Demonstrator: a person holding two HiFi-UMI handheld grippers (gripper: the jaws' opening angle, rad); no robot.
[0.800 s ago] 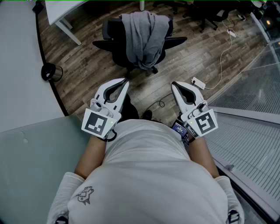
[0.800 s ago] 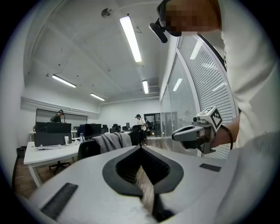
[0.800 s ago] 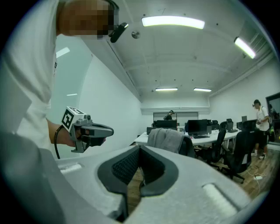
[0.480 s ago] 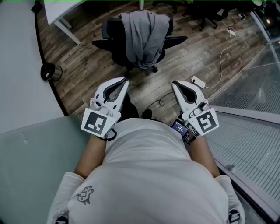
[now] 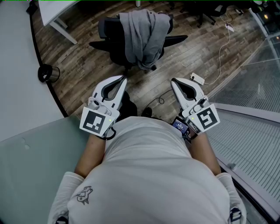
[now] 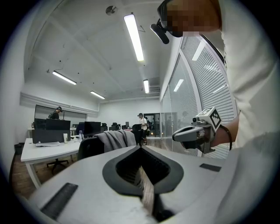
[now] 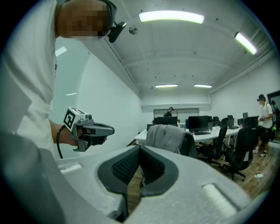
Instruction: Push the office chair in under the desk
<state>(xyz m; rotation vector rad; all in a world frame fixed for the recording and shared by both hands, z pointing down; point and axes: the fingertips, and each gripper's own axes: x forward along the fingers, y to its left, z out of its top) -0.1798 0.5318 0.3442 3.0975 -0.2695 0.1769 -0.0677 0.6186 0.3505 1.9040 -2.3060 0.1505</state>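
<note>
Chair [image 5: 109, 31], a top [image 5: 144, 37] draped over its back, stands well ahead of the left gripper [image 5: 123, 82] and right gripper [image 5: 174, 83], both closed and empty, whose tips could slip on the loose cloth, swivelling it away from the desk [image 5: 54, 13].

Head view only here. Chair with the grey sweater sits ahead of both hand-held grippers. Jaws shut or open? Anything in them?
Observer: Both shut and empty. The left hand-held gripper and the right hand-held gripper each show their jaws together with nothing between them.
Operator: What's on the desk? I only see a corner of it.
Observer: Dark monitors stand on the white desk behind the chair.
Operator: Anyone around?
Observer: Yes, one person stands at the far right of the right gripper view, beside other chairs.
</note>
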